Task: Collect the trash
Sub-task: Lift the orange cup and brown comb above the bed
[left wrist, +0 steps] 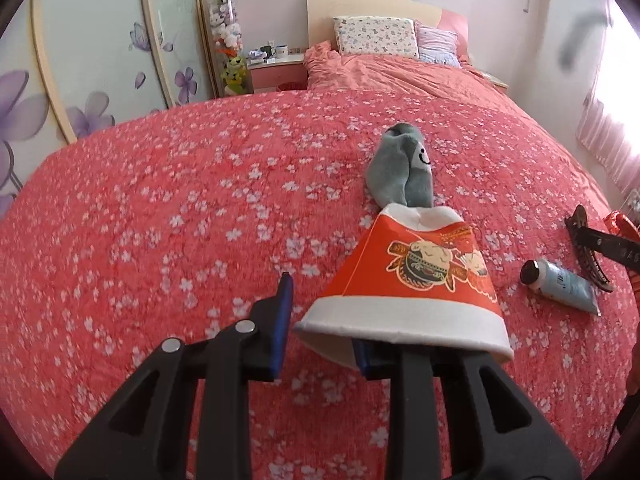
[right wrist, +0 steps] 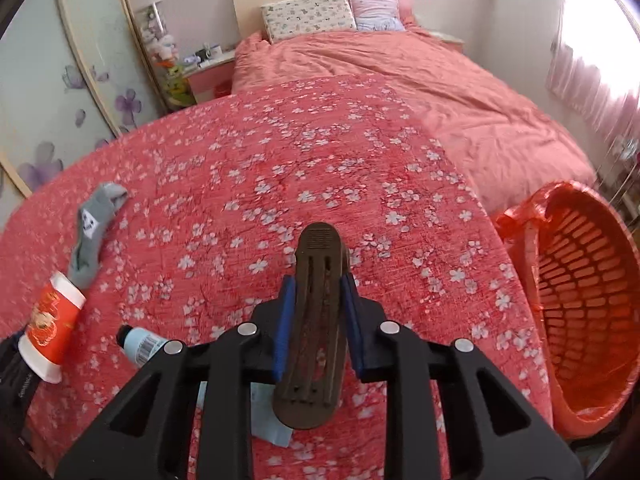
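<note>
An orange and white paper cup (left wrist: pixel 412 280) lies on its side on the red flowered bedspread (left wrist: pixel 160 208). My left gripper (left wrist: pixel 320 320) is open, with its right finger inside the cup's mouth and its left finger (left wrist: pixel 285 300) outside the wall. The cup also shows in the right wrist view (right wrist: pixel 48 328). My right gripper (right wrist: pixel 318 312) is shut on a dark brown hair clip (right wrist: pixel 316 320) held above the bedspread. A blue tube with a black cap (left wrist: pixel 560 284) lies right of the cup and shows in the right wrist view (right wrist: pixel 138 344).
A grey sock (left wrist: pixel 404 168) lies just beyond the cup. An orange lattice basket lined with an orange bag (right wrist: pixel 576 292) stands at the bed's right edge. A light blue paper (right wrist: pixel 268 420) lies under my right gripper. Pillows (left wrist: pixel 376 36) and a nightstand (left wrist: pixel 276 68) are at the far end.
</note>
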### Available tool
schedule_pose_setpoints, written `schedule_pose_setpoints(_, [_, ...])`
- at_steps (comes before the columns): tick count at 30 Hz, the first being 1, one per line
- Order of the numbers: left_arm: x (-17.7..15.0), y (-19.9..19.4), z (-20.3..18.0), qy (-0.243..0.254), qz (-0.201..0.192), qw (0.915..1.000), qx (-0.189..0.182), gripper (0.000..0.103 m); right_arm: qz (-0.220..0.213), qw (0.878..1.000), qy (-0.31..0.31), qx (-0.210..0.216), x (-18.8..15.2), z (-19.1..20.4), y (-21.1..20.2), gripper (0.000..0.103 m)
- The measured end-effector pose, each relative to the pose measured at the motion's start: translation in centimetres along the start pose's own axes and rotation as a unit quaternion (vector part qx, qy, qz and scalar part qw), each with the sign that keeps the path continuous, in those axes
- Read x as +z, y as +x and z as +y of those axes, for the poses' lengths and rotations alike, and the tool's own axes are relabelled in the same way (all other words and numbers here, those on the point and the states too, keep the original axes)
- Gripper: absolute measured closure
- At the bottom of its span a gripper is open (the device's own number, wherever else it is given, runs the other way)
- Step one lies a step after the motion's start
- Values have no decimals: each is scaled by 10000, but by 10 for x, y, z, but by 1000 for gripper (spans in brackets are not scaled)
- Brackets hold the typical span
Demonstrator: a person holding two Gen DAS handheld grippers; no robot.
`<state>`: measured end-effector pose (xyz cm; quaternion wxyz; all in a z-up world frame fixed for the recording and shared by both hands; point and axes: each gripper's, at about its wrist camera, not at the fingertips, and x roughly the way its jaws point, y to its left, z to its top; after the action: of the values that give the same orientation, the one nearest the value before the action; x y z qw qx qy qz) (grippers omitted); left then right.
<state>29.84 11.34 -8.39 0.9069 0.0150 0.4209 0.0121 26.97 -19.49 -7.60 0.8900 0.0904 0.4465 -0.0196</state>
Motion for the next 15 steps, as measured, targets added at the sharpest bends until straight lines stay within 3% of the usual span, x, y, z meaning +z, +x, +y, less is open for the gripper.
schedule_pose_setpoints(4, [8, -2, -8, 174, -21, 9998, -67, 73, -17, 9997, -221, -76, -4, 7, 1, 78])
schedule_pose_setpoints(7, [10, -1, -14, 387, -85, 9992, 80, 83, -76, 9983, -527, -253, -10, 12, -2, 79])
schedule_pose_setpoints(12, [10, 3, 5, 60, -179, 9991, 373, 86, -223, 9966, -610, -502, -17, 1, -9, 79])
schedule_pose_setpoints(15, [10, 9, 11, -44, -49, 9995, 310, 86, -316, 9960, -683, -472, -21, -1, -9, 79])
